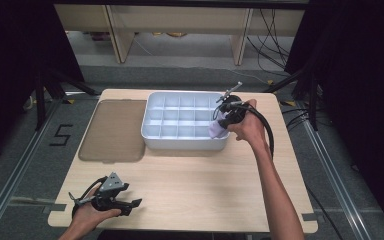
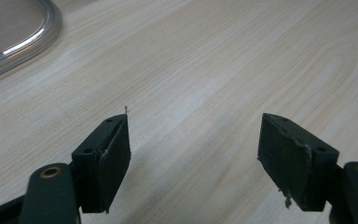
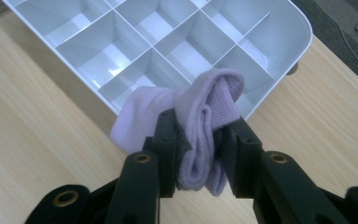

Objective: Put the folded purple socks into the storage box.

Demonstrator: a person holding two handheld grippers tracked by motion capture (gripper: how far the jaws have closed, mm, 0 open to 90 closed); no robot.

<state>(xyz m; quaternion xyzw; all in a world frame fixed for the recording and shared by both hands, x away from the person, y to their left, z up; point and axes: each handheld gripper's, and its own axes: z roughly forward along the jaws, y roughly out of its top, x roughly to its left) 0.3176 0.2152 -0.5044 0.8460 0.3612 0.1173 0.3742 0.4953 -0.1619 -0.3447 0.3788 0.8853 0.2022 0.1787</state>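
Step in hand: placing; right tool point(image 3: 200, 154) clamps a folded lilac sock point(image 3: 200, 116) over the near right corner of the white divided tray point(image 1: 180, 142); left tool point(image 2: 196, 154) rests open and empty on the tabletop point(image 1: 195, 185); next, lower into a compartment and release.

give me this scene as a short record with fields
work in hand: putting a rolled sock into a divided tray
right gripper: shut on the sock, at the tray's near right corner
left gripper: open, nothing between the jaws, low over the table near its front left
tray: white, many compartments, those in sight hold nothing
lid: clear, flat on the table left of the tray
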